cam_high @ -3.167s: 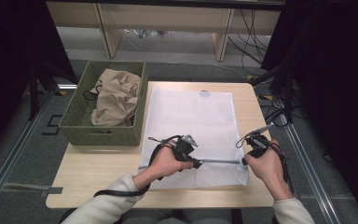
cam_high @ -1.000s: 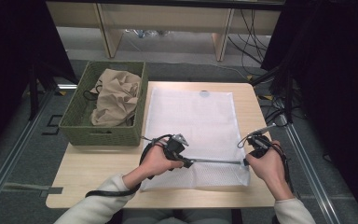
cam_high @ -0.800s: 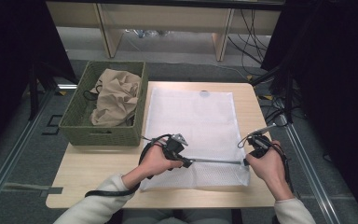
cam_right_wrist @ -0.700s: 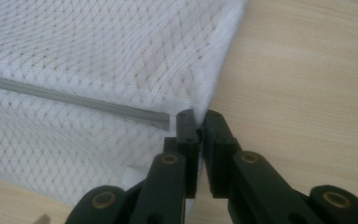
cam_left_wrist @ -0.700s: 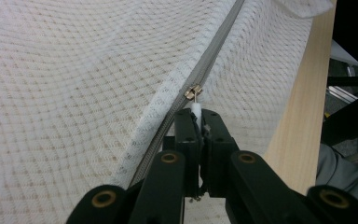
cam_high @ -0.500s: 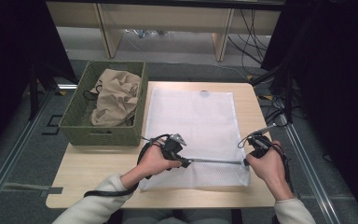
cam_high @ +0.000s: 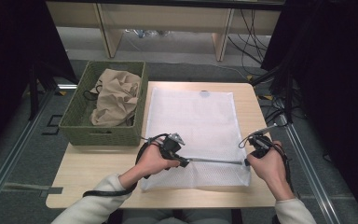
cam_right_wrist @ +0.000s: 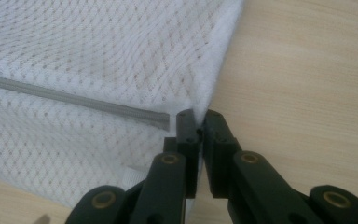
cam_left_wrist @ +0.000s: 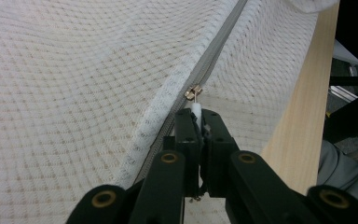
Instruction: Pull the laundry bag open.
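A white mesh bag (cam_high: 193, 116) lies flat on the wooden table (cam_high: 98, 172). A grey zipper (cam_high: 214, 161) runs across the bag near its front edge. In the left gripper view my left gripper (cam_left_wrist: 199, 112) is shut on the white pull tab (cam_left_wrist: 196, 107), just below the brass slider (cam_left_wrist: 193, 92). In the high view the left gripper (cam_high: 186, 162) sits left of the bag's middle. My right gripper (cam_high: 246, 162) is at the bag's right edge. It is shut on the mesh hem (cam_right_wrist: 200, 114) beside the zipper's end (cam_right_wrist: 161, 120).
A green woven basket (cam_high: 102, 135) stands on the table's left side with a crumpled beige cloth (cam_high: 116, 98) in it. Bare wood runs to the right of the bag (cam_right_wrist: 307, 84). Cables and desk legs lie on the floor beyond the table.
Since the earliest frame my left gripper has slid leftwards along the zipper line. Over the last second both grippers have kept still.
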The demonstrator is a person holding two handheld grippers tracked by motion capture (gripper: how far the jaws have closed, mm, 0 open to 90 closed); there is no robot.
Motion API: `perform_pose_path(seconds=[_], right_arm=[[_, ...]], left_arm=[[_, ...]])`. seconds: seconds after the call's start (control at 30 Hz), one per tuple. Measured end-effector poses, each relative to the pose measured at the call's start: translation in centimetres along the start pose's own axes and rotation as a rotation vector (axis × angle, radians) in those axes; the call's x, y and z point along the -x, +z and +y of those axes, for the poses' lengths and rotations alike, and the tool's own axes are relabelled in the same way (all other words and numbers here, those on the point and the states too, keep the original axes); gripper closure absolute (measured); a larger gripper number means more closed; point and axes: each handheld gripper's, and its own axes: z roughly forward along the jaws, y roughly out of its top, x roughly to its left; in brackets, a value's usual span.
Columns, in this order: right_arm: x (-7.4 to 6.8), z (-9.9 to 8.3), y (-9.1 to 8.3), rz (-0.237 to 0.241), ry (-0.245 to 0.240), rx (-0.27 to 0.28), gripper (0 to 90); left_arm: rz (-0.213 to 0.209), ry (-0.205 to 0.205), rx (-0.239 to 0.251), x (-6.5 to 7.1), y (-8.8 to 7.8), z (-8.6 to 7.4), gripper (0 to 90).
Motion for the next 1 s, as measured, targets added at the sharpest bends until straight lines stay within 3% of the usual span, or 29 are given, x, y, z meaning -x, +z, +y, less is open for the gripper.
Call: perform_pose_path(seconds=[0.1,0.2,0.23,0.37,0.4,0.43,0.47,1.0], right_arm=[[0.15,0.01,-0.02,0.002,-0.013,0.007,86.6],[0.11,-0.01,-0.06,0.003,0.006,-0.001,86.6],[-0.19,-0.04,-0.16,-0.002,0.043,-0.013,86.6],[-0.14,-0.09,-0.15,-0.001,0.048,-0.01,86.6],[0.34,-0.05,-0.01,0.004,-0.003,0.005,86.6],[0.54,-0.04,0.06,0.001,-0.023,0.015,86.6],[0.3,-0.07,-0.1,0.006,0.009,0.0,86.6],[0.64,-0.16,-0.22,0.002,0.011,0.011,86.6]], left_arm=[[0.002,0.005,-0.008,-0.07,-0.13,0.0,86.8],[0.002,0.001,-0.008,-0.06,-0.22,-0.05,86.8],[0.002,-0.001,-0.009,-0.07,-0.24,-0.08,86.8],[0.006,0.007,-0.012,-0.17,-0.31,-0.17,86.8],[0.003,0.006,-0.011,-0.17,-0.32,-0.21,86.8],[0.001,0.002,-0.009,-0.17,-0.33,-0.25,86.8],[0.002,0.0,-0.012,-0.14,-0.36,-0.28,86.7],[0.003,0.005,-0.015,-0.18,-0.91,-0.51,86.8]])
